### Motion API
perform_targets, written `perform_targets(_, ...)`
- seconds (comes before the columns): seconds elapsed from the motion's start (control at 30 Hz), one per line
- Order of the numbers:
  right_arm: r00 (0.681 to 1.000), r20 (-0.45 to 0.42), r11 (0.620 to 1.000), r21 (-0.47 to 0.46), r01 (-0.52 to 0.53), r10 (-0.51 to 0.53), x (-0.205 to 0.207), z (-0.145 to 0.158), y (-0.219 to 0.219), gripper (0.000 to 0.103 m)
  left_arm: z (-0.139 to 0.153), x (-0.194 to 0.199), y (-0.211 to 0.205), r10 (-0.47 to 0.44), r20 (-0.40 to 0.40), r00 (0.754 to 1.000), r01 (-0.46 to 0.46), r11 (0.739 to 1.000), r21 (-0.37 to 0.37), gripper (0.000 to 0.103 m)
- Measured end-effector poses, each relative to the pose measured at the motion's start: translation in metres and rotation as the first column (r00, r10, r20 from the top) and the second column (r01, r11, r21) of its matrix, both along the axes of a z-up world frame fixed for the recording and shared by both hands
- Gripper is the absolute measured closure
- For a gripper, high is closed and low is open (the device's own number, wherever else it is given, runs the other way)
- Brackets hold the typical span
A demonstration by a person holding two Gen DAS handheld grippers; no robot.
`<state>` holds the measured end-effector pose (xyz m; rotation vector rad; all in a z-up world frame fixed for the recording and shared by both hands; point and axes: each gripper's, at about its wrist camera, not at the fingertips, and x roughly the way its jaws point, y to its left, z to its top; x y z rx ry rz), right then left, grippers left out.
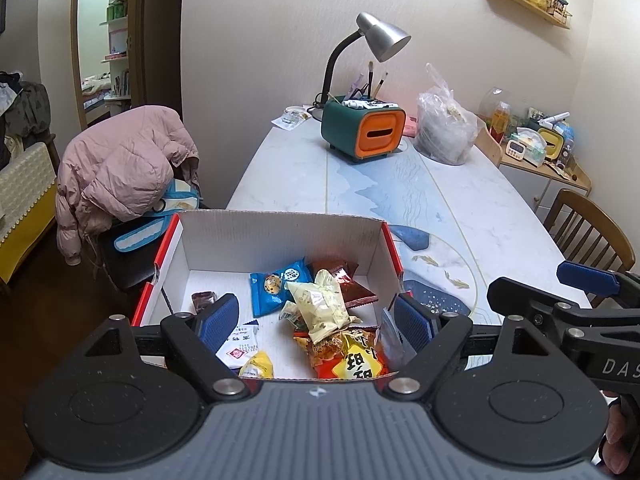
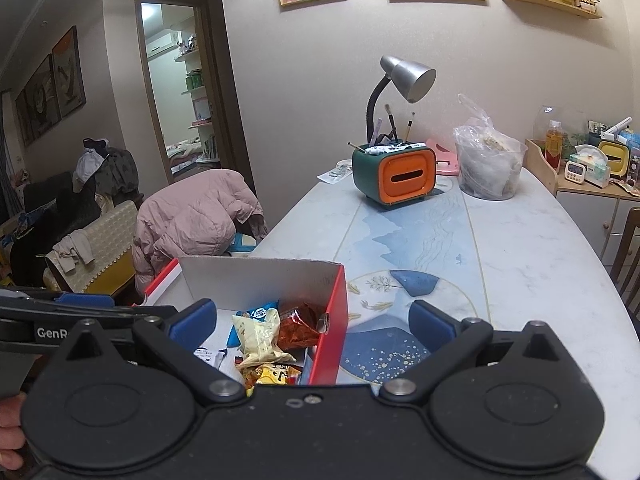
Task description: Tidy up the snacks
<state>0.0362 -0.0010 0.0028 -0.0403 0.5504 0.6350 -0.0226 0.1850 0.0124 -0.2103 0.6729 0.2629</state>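
Note:
A cardboard box (image 1: 280, 236), red outside and white inside, stands at the near edge of the table (image 1: 460, 208). Several snack packets lie in it: a blue cookie packet (image 1: 276, 284), a cream packet (image 1: 324, 304), a red-brown packet (image 1: 348, 280), an orange and yellow bag (image 1: 348, 356) and a white sachet (image 1: 240, 344). My left gripper (image 1: 316, 320) hangs open over the box, nothing between its pads. My right gripper (image 2: 312, 322) is open too, straddling the box's red right wall (image 2: 334, 320) without touching it. Each gripper shows at the edge of the other's view: the right (image 1: 540, 282), the left (image 2: 92, 304).
At the table's far end stand a grey desk lamp (image 1: 380, 36), a green and orange tissue holder (image 1: 364, 132) and a clear plastic bag (image 1: 444, 128). A chair with a pink jacket (image 1: 120, 176) is left of the box. A wooden chair (image 1: 588, 228) and a cluttered cabinet are on the right.

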Motion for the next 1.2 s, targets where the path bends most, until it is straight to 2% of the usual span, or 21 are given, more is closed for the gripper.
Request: perform_targets(1.2,1.0,-0.005,1.0,-0.014,0.012,-0.012,0.0,0.001,-0.011,0.0,-0.009,-0.003,-0.005,0.006,-0.016,1.0,-0.006,1.0,-0.004,0.018)
